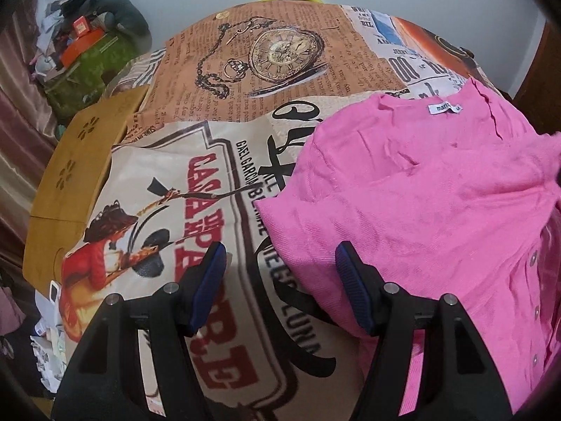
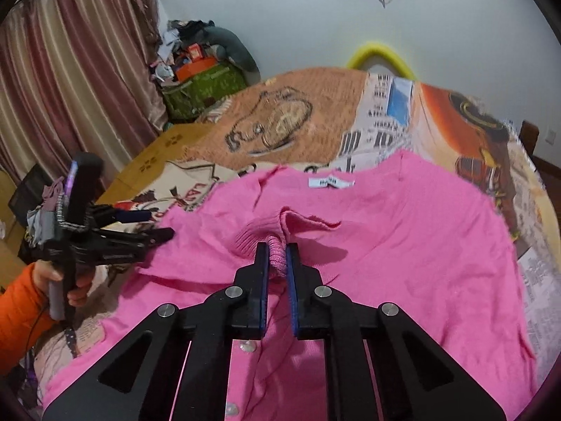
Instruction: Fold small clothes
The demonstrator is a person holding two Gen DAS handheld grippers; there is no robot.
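The pink knit cardigan (image 2: 403, 245) lies spread on the printed tablecloth (image 1: 280, 80), its neck label (image 2: 331, 182) toward the far edge. It looks light, soft and stretchy, best taken by a ribbed cuff or hem. The right gripper (image 2: 277, 256) pinches the ribbed cuff (image 2: 275, 256) over the cardigan's middle. The left gripper (image 1: 277, 263) hangs spread and empty at the cardigan's left edge.

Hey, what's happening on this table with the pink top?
A person is folding a pink knit cardigan spread on a table covered with a printed cloth. The right hand-held gripper is shut on a ribbed cuff of the cardigan near its middle. The left hand-held gripper is open, with one finger over the garment's left edge and the other over the cloth, gripping nothing.
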